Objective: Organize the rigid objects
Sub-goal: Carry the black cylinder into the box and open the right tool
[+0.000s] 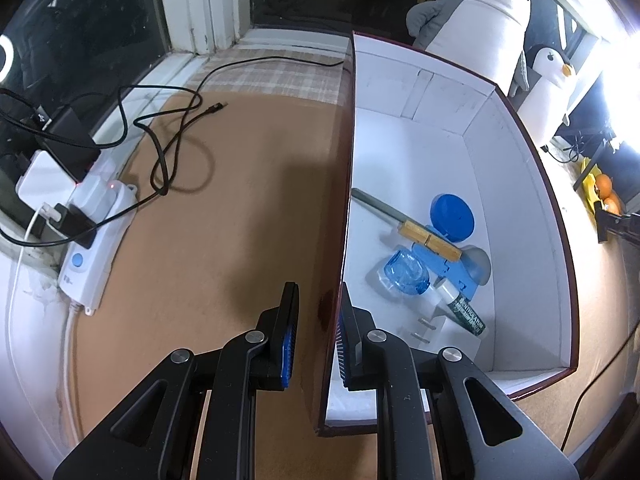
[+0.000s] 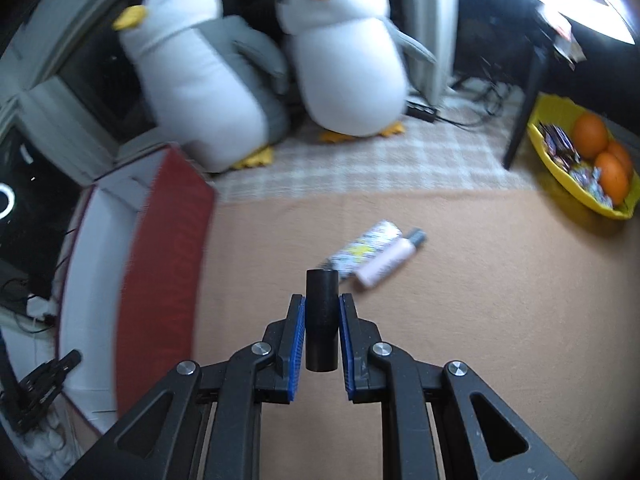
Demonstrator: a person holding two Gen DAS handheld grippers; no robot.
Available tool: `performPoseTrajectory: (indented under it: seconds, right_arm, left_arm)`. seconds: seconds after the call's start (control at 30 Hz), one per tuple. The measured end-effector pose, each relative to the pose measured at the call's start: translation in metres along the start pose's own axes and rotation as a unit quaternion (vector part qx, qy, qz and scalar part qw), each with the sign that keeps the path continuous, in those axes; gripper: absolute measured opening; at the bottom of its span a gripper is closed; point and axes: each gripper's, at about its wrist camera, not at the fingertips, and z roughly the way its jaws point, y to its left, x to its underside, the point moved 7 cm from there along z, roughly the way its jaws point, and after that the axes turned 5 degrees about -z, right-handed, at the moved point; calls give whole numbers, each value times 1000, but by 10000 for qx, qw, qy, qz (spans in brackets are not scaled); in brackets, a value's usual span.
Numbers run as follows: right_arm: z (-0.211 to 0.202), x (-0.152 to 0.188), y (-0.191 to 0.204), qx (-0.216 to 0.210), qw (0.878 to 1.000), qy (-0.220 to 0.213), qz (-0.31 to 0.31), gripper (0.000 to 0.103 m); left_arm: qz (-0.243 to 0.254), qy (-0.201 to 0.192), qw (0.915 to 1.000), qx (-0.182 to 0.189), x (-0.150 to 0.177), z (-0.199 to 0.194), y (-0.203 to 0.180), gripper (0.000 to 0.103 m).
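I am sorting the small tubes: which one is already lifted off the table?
The black tube, upright between the right gripper pads. The patterned tube and pink bottle lie flat on the table.

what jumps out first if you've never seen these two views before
In the right wrist view, two big plush penguins stand at the back, and the right gripper is clamped on a black cylinder above the tan cloth. In the left wrist view, the left gripper straddles the near wall of a red box with a white inside, where blue plastic pieces lie clustered. A yellow bowl of oranges sits far right.
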Motion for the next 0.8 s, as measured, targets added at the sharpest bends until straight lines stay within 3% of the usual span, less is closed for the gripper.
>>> performPoseTrajectory:
  seconds: [0.4, 0.8]
  right_arm:
    - [-3, 0, 138, -746, 9911, 46, -1100, 15]
    - [42, 25, 215, -818, 9785, 528, -1818, 15]
  left_arm:
    - [14, -143, 9998, 133, -7, -1, -2, 10]
    - [45, -229, 9996, 179, -8, -2, -4, 7]
